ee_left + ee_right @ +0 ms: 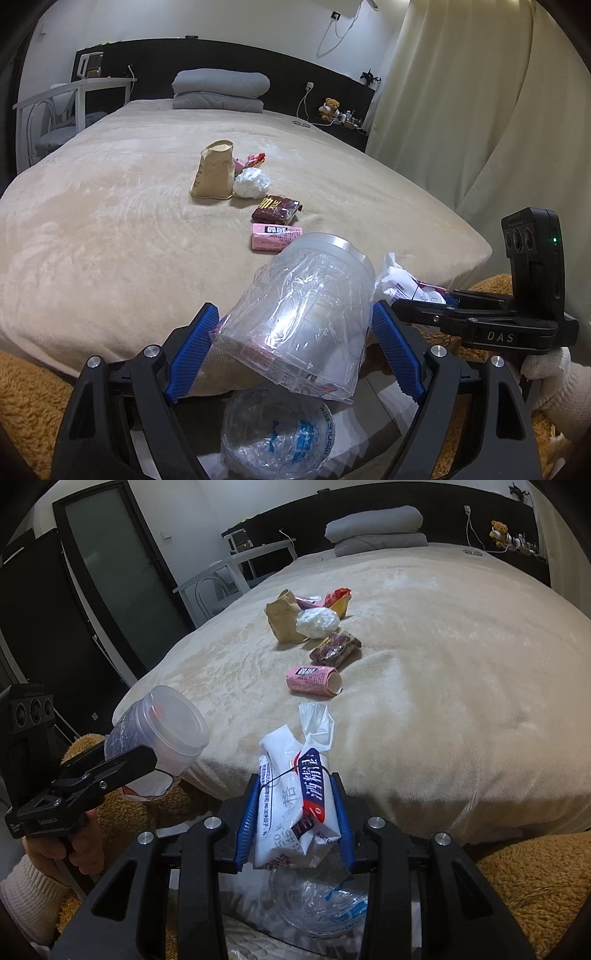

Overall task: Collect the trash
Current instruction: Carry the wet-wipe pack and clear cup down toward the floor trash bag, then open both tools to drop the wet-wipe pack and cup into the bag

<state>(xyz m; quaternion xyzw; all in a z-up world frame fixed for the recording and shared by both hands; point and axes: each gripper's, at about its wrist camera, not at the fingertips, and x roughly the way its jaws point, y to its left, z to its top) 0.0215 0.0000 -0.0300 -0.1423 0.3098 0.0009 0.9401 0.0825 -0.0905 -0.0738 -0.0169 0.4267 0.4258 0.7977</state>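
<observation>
I had the left gripper (295, 332) clamped on the plastic jar (310, 306), the right gripper (295, 812) clamped on the wipes packet (295, 805); probably the bin liner (321, 901) lay directly below both.

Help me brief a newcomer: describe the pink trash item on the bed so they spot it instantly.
On the beige blanket-covered bed, a row of litter runs toward the grey folded bedding. The pink printed paper tube lies nearest the foot, beside a dark red snack packet; only it is cylindrical, with an open end.

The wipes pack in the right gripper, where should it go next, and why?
Probably lower it and let go into the clear bag just beneath. The right gripper is shut on the wipes pack, the bag's mouth lies right below, and more trash waits on the bed.
</observation>
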